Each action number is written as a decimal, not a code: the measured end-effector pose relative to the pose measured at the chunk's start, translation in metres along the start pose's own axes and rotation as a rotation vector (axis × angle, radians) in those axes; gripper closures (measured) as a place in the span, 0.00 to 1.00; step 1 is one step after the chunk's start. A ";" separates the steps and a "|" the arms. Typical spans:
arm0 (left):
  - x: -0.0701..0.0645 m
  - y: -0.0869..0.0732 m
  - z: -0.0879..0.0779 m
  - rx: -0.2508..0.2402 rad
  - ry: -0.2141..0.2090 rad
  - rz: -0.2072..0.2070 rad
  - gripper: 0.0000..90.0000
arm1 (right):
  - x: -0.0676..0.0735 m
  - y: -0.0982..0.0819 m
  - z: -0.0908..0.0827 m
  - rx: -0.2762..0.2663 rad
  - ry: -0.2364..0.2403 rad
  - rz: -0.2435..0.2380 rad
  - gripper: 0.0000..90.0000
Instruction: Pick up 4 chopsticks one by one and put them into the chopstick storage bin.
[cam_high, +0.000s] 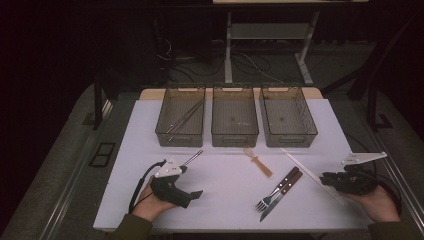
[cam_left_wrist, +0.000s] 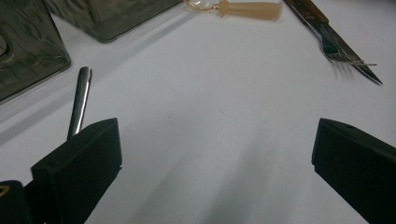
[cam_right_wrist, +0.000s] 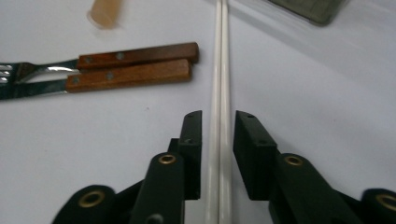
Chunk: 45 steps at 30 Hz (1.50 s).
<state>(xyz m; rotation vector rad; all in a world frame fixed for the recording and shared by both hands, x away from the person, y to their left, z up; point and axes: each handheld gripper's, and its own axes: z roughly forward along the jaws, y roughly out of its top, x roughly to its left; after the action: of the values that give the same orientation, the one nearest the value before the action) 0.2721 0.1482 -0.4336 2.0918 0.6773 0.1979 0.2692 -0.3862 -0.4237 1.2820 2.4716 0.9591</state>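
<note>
A pair of long white chopsticks (cam_high: 312, 175) (cam_right_wrist: 219, 56) lies slantwise on the white table at the right. My right gripper (cam_high: 325, 178) (cam_right_wrist: 218, 116) rests low at their near end. Its jaws straddle both sticks with only a thin gap on each side, so it is open and not pressing. My left gripper (cam_high: 192, 181) (cam_left_wrist: 217, 140) lies on the table at the left, jaws spread wide with bare table between them. A thin metal rod (cam_high: 192, 157) (cam_left_wrist: 79, 100) lies just beyond its left jaw.
A fork and knife with wooden handles (cam_high: 277, 192) (cam_right_wrist: 135, 65) (cam_left_wrist: 336, 46) lie side by side in the middle, left of the chopsticks. A tan spoon-like piece (cam_high: 258, 162) (cam_left_wrist: 252, 9) lies behind them. Three clear bins (cam_high: 179, 137) (cam_high: 235, 137) (cam_high: 288, 137) stand in a row at the back; the left one holds metal rods.
</note>
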 end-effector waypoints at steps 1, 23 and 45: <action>0.000 0.000 0.000 0.000 -0.001 0.001 0.00 | -0.001 -0.001 0.000 0.009 -0.002 0.003 0.84; -0.001 0.000 0.001 0.008 -0.001 0.002 0.01 | -0.003 -0.003 0.009 0.081 -0.026 -0.027 0.92; -0.001 0.000 0.002 0.013 0.000 0.002 0.01 | -0.012 -0.002 0.014 0.088 -0.046 -0.070 0.92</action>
<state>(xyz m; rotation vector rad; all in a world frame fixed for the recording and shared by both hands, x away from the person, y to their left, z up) 0.2723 0.1461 -0.4350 2.1053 0.6779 0.1951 0.2814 -0.3901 -0.4368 1.2204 2.5305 0.8040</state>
